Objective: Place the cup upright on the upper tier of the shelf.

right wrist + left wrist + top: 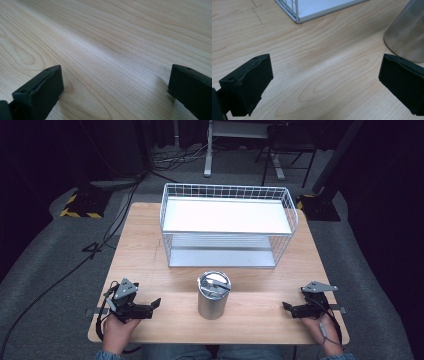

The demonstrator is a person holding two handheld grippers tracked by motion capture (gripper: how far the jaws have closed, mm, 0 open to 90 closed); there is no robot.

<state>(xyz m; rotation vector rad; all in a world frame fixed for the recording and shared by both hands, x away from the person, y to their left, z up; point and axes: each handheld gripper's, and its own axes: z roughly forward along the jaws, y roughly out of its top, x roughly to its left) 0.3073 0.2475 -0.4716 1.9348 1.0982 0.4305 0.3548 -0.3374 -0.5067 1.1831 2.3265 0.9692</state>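
Our left gripper (152,305) rests on the light wooden table (150,250), fingers spread wide and empty; the tall brushed-steel lidded canister (213,296) stands mid-table before the white wire shelf rack (227,225); our right gripper (288,308) gapes likewise. A lopsided squeeze might topple the canister.

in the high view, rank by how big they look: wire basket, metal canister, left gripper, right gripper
1. wire basket, by far the largest
2. metal canister
3. left gripper and right gripper: about alike, so not ranked against each other
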